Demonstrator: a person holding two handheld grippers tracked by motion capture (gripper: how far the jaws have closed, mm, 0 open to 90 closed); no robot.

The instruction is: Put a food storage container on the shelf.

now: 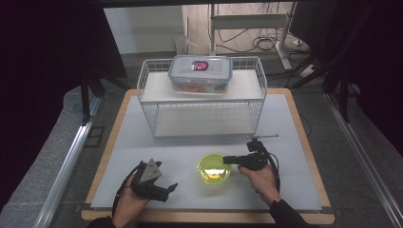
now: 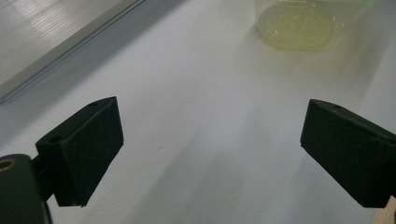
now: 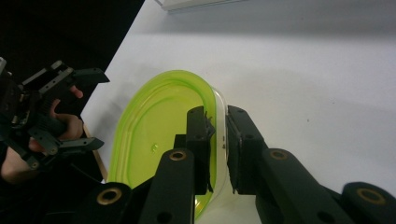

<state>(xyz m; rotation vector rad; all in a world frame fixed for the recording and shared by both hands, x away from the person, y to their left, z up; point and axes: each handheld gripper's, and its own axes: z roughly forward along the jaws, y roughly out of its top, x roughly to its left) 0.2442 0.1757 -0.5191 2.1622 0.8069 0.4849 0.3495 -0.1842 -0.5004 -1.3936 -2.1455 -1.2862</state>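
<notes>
**Bowl rim pinched by right gripper; left gripper idle, open**

Step in hand, as judged: the grasp on the green bowl (image 1: 214, 169) is made, lift not yet begun. The bowl sits on the white table (image 1: 285, 156), near the front edge, approx. centre, between the two grippers and well apart from the wire rack (image 1: 202, 97) farther back. A lidded clear container (image 1: 200, 72) is seen on the rack's top shelf; the lower shelf looks bare.

Right gripper (image 3: 218, 135): jaws nearly closed, w/ the bowl's right-hand wall caught between them — one jaw inside the bowl, the other outside against the clear outer wall. Only a thin gap is left, taken up by the rim. In the high view the right gripper (image 1: 229, 160) is reached in from the right, w/ the hand just behind it.

Left gripper (image 1: 166, 189): held wide open near the front-left of the table, nothing between the jaws, nothing touched. In its own view the bowl (image 2: 295, 25) is seen ahead, well apart from the pads.

Next move, prob.: bowl to be raised and carried toward the rack. A one-sided rim pinch is called on to bear the whole bowl, so tilt or slip is a risk; a level, slow lift is needed, and rack wires must be cleared. Bowl contents, if any, cannot be told.
</notes>
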